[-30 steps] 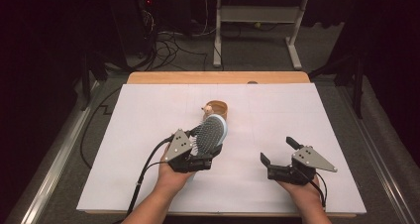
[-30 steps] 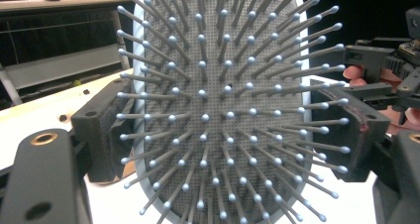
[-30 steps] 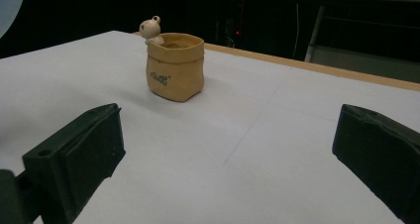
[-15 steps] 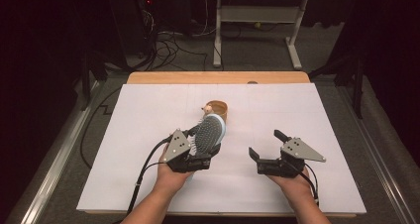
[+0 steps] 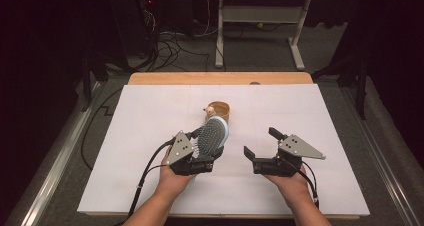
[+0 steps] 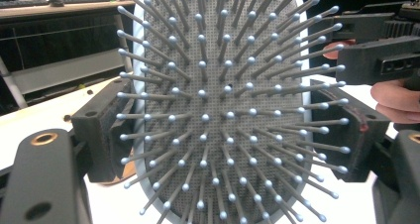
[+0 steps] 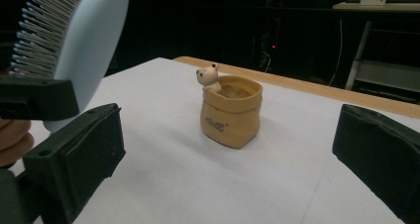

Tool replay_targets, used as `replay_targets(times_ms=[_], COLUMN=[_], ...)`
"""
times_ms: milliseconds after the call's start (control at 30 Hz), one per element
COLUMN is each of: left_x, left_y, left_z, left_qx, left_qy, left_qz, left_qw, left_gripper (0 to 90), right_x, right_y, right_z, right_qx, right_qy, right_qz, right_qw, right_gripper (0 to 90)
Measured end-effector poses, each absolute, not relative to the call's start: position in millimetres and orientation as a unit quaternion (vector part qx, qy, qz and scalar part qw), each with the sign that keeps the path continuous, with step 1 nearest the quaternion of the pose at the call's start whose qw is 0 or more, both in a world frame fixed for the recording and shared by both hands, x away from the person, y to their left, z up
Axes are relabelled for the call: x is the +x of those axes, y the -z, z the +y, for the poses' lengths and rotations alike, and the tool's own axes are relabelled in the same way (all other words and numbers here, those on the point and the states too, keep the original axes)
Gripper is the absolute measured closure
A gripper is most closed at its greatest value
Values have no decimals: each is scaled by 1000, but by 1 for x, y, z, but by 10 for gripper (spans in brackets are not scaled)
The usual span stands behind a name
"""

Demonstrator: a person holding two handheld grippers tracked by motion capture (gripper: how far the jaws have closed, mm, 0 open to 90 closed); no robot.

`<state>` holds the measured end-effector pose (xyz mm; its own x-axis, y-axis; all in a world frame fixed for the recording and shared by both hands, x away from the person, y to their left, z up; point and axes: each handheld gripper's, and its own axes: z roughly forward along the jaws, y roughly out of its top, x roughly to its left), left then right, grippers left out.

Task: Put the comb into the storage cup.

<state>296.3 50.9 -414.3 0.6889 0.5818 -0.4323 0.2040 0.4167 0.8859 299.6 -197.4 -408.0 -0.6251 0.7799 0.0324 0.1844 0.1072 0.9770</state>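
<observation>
A light-blue hairbrush (image 5: 211, 135) with grey bristles stands upright between the jaws of my left gripper (image 5: 206, 147), which is shut on its paddle. In the left gripper view the bristle face (image 6: 218, 110) points at the camera, with a pad pressed on each side edge. Just behind the brush, a tan sack-shaped pot (image 5: 219, 110) with a small bear figure on its rim stands on the white table. My right gripper (image 5: 261, 142) hovers open to the right of the brush with nothing between its jaws. In the right gripper view the pot (image 7: 230, 112) sits ahead, framed by the jaws, and the brush (image 7: 84, 40) is at upper left.
White paper (image 5: 150, 116) covers the table, and a wooden edge (image 5: 220, 78) shows along the back. A cable (image 5: 145, 176) trails from the left gripper toward the front edge. Beyond the table are floor cables and a white desk frame (image 5: 260, 21).
My right gripper has moved left toward the brush and risen a little, staying open. The left gripper and the brush have kept still.
</observation>
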Motion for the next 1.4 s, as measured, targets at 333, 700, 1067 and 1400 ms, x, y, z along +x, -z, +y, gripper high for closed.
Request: replay_targets(times_ms=[333,700,1067,1400], left_x=[295,293,293,291], left_y=[415,414,414,409], left_z=[48,48,43,40], left_qx=[527,525,530,531], left_qy=[-128,-128,-133,-137], left_qz=[370,367,363,357], left_qw=[754,757,754,756], left_gripper=[205,205,205,205], right_x=[294,292,293,295], right_y=[399,385,375,369], right_z=[-186,-173,-162,-148], right_qx=[332,320,310,302], right_qy=[-585,-594,-603,-612], right_qz=[697,699,700,700], right_qw=[249,238,224,212], right_gripper=[1,1,1,1])
